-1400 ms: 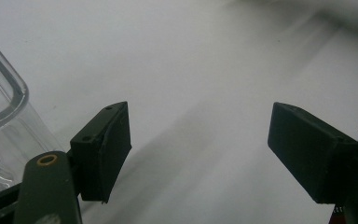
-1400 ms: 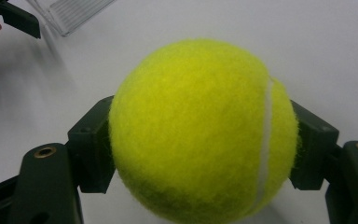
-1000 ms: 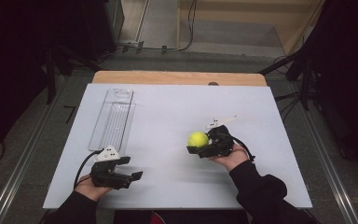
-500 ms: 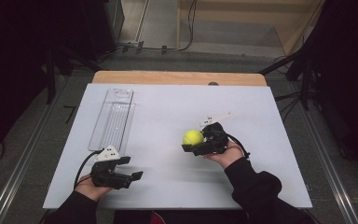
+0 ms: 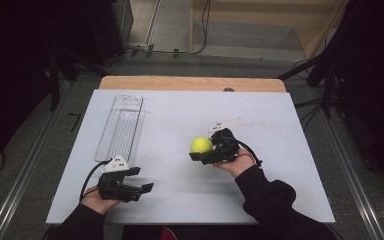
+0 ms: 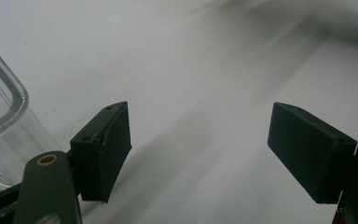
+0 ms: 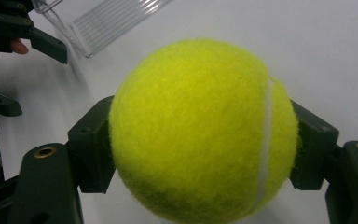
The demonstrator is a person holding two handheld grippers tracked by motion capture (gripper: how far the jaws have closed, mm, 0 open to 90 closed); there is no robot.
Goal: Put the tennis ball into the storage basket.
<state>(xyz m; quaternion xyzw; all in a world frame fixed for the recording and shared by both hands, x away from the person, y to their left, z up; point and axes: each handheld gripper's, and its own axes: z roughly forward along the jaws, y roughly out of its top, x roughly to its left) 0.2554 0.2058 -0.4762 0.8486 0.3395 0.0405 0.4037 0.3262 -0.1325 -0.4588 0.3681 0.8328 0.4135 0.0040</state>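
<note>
A yellow-green tennis ball (image 5: pixel 200 145) is held above the white table (image 5: pixel 180 115) right of centre, with my right gripper (image 5: pixel 202 148) shut on it. In the right gripper view the ball (image 7: pixel 200 130) sits squeezed between the two black jaws. My left gripper (image 5: pixel 141 180) rests near the table's front left, open, with nothing between its pads (image 6: pixel 107 149). A clear plastic tray (image 5: pixel 121 127) lies lengthwise at the left of the table, just beyond the left gripper; its rounded corner (image 6: pixel 4 107) shows in the left gripper view.
A wooden strip (image 5: pixel 190 83) runs along the table's far edge. Dark stands and cables crowd the floor beyond and to both sides. Bare white surface lies between the two grippers.
My right gripper has carried the tennis ball a little to the left, toward the table's middle. The left gripper has stayed where it was.
</note>
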